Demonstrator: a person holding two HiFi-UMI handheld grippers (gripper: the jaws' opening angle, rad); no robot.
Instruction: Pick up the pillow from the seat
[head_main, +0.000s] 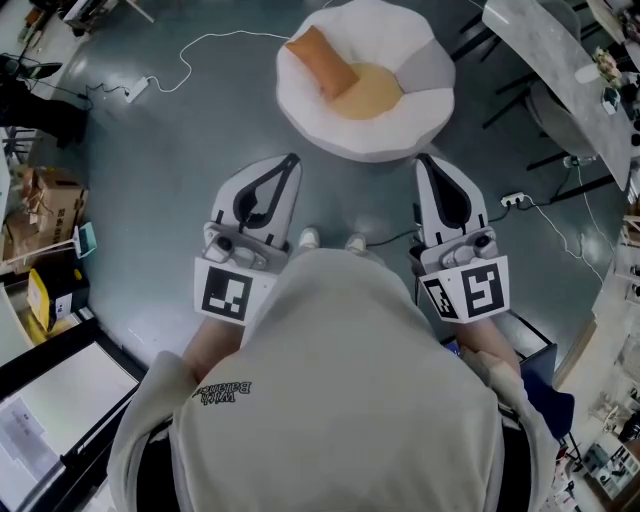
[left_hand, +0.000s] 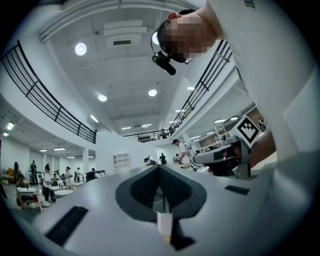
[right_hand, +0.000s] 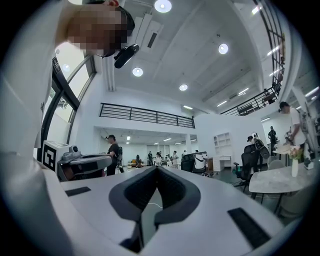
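An orange pillow (head_main: 321, 62) lies tilted on the left part of a round white seat (head_main: 300, 105), beside the seat's tan cushion (head_main: 368, 94). My left gripper (head_main: 291, 158) points at the seat's near edge, just short of it, with its jaws together and nothing between them. To the right, my right gripper (head_main: 424, 158) is held level, also shut and empty, its tip close to the seat's near right rim. The left gripper view (left_hand: 159, 166) and the right gripper view (right_hand: 157, 167) look out over the hall; neither shows the pillow.
A white cable and power strip (head_main: 136, 90) lie on the grey floor at the far left. Cardboard boxes (head_main: 45, 200) stand at the left, and a marble table (head_main: 545, 50) with dark legs at the far right. Another power strip (head_main: 514, 200) lies right of my right gripper.
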